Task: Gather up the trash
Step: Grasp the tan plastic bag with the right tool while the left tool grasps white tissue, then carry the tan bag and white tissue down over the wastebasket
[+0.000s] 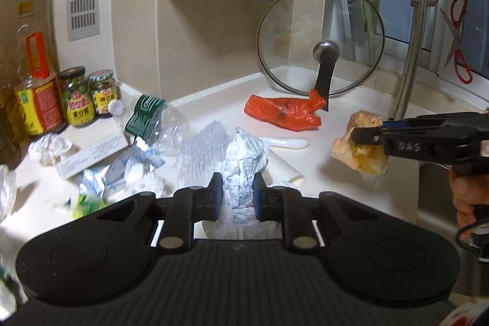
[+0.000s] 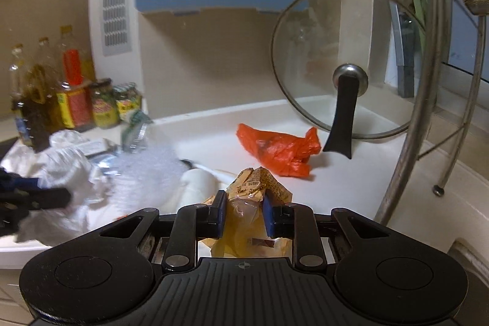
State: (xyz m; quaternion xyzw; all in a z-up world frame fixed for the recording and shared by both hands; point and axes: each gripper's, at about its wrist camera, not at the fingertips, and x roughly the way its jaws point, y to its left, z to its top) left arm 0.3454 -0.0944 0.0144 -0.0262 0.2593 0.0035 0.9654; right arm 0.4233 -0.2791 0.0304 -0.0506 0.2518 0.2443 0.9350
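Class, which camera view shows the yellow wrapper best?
The left wrist view: the yellow wrapper shows whole, side-on, clamped in the right gripper. The right wrist view shows the wrapper only partly, its lower half hidden behind that gripper's own jaws.

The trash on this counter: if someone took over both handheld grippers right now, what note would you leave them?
Left gripper: fingers shut on a crumpled white paper.
Right gripper: fingers shut on a yellow printed wrapper, lifted off the counter.
Done: two pieces picked up; no bin in view.
Left: orange plastic bag by the glass lid, clear bottle, bubble wrap, small box and paper scraps near the jars.
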